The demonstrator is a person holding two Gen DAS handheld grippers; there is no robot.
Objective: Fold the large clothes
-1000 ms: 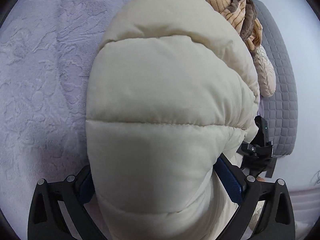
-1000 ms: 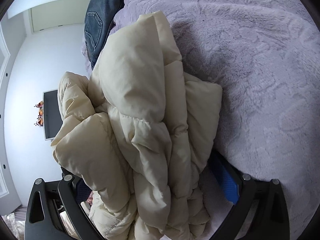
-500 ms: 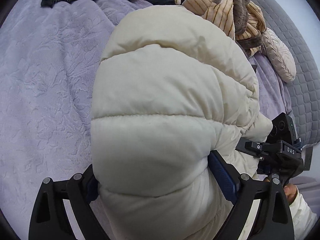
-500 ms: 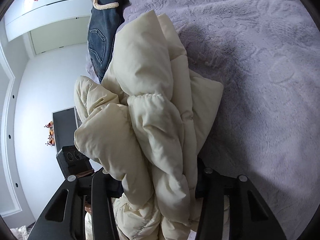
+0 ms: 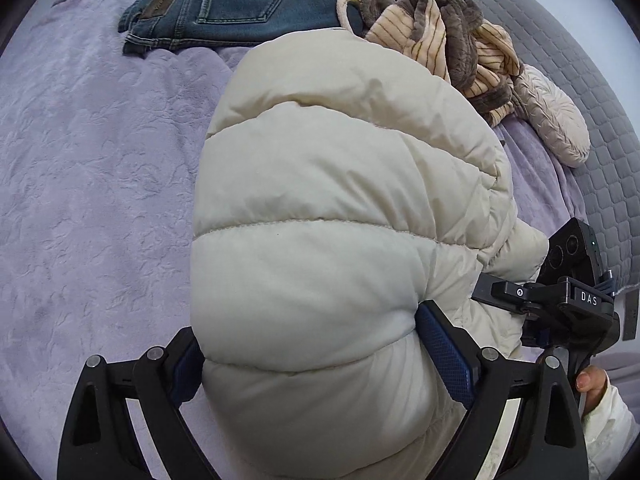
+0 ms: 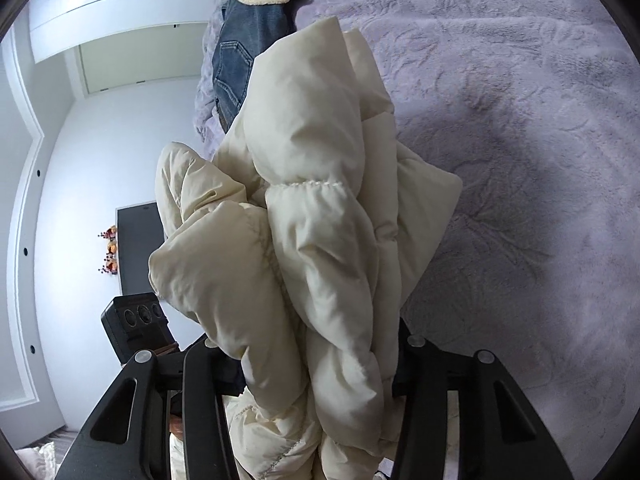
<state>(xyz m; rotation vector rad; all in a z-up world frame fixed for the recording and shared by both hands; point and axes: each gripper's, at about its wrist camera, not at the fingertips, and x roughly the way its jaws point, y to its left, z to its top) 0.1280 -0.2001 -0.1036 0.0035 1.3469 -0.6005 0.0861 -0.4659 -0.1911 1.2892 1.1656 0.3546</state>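
Bulging between both tools, the cream puffer jacket (image 5: 340, 216) is pinched by the left gripper (image 5: 316, 364) and the right gripper (image 6: 308, 364) above the lilac bedspread (image 5: 92, 168).

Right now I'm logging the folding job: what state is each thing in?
Puffer jacket: bunched, gripped at both ends.
Left gripper: shut on the jacket, jaws wide.
Right gripper: shut on the jacket.
Jeans: folded, flat on the bed.
Striped robe: crumpled heap.
Bed cover: spread.
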